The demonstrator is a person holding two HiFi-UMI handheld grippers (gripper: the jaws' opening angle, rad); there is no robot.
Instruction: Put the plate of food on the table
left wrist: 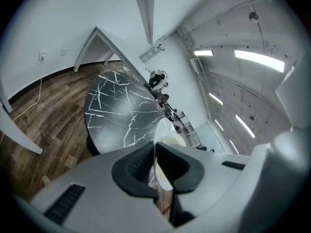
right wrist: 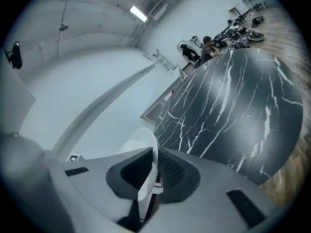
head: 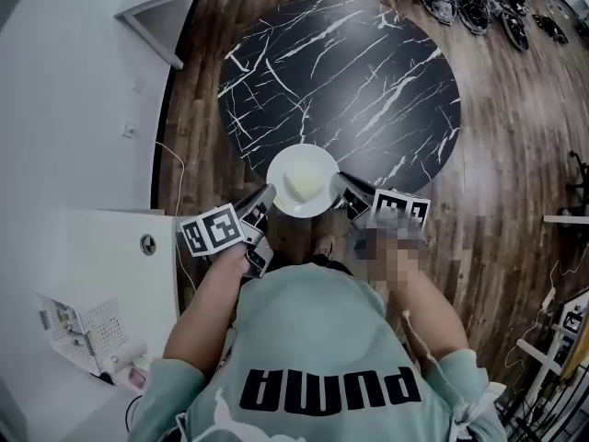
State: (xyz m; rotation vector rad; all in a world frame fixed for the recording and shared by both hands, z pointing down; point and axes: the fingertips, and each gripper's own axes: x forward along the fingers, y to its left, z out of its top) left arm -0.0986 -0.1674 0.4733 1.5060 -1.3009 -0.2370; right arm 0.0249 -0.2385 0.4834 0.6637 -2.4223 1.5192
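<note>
**White plate at the table's near edge, held from both sides**

White plate (head: 302, 180) carries a pale lump of food (head: 296, 185) near its middle. From the head view it overlaps the near edge of the round black marble table (head: 350, 72): the far part of the plate is over the top, the near part is over wood floor (head: 502, 155).

Left gripper (head: 265, 199): jaws nearly together, pinching the plate's left rim. Its own view shows the thin white rim edge-on between the dark pads. Right gripper (head: 342, 186): the same on the right rim, with the rim seen between its pads in its own view. Neither gripper is empty.

Relation that matters: the table lies straight ahead of the plate, away from the person. The line between the two grips runs side to side, roughly along the near edge. Both grippers sit equally close to that edge, one on either side of the plate, so neither leads.

Height: cannot tell from above whether the plate's underside touches the top. The left gripper view shows the table beyond and below the rim, so I judge it carried, not yet set down.

Judgement on the next move: carry the plate forward onto the top with both hands together and level, then lower it. Uneven travel would tilt the plate and shift the food. Top ahead is bare, nothing in the way.
</note>
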